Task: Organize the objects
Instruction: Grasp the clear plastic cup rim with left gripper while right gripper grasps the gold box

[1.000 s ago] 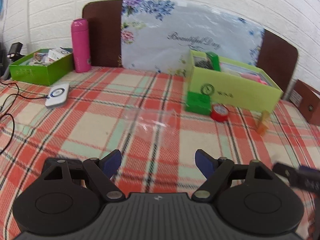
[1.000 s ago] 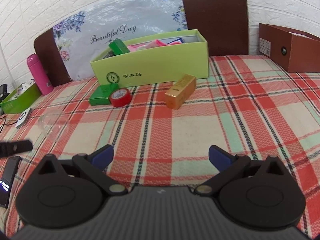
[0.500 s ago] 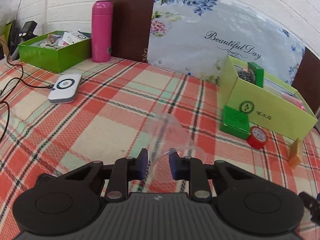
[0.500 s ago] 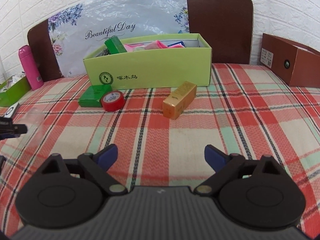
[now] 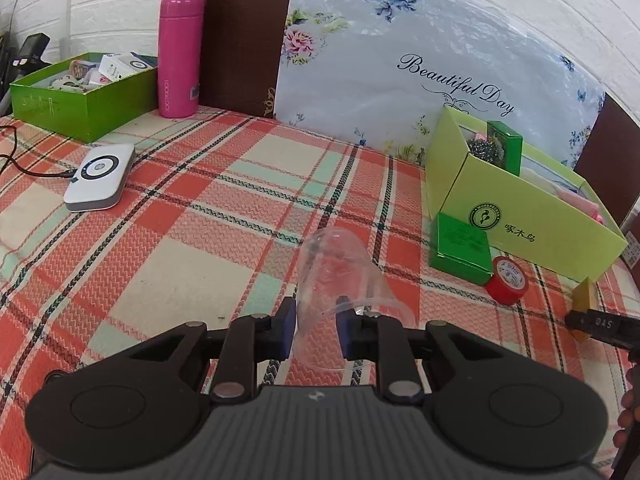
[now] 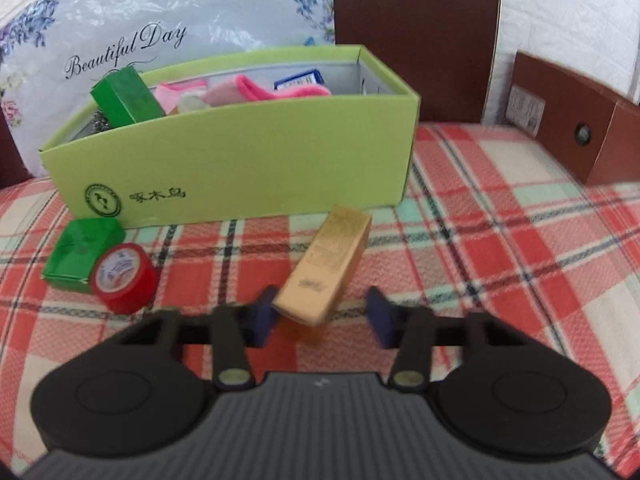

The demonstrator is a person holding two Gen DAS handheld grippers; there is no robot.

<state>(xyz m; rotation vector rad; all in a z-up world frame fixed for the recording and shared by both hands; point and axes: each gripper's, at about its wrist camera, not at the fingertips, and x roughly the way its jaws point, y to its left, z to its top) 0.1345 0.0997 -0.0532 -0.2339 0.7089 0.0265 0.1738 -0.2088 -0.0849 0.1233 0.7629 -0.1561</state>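
A clear plastic cup [image 5: 340,276] lies on its side on the plaid tablecloth. My left gripper [image 5: 316,332] has its blue pads pressing the cup's rim end, which is squashed, and its jaws are still closing. In the right wrist view a gold box [image 6: 328,256] lies slanted in front of the lime green box [image 6: 240,168]. My right gripper [image 6: 322,318] straddles its near end with jaws closing. The left pad is at the box's corner and the right pad stands apart from it. The right gripper's tip [image 5: 600,324] also shows beside the gold box [image 5: 584,292].
A small green box [image 6: 80,256] and a red tape roll [image 6: 124,276] lie left of the gold box. A brown box [image 6: 580,128] stands at the right. A pink bottle [image 5: 178,52], a dark green box [image 5: 80,96] of items and a white device [image 5: 100,176] with a cable are far left.
My left gripper moved up to the clear cup and its jaws closed on it. My right gripper moved forward to the gold box and its jaws narrowed around the box's near end.
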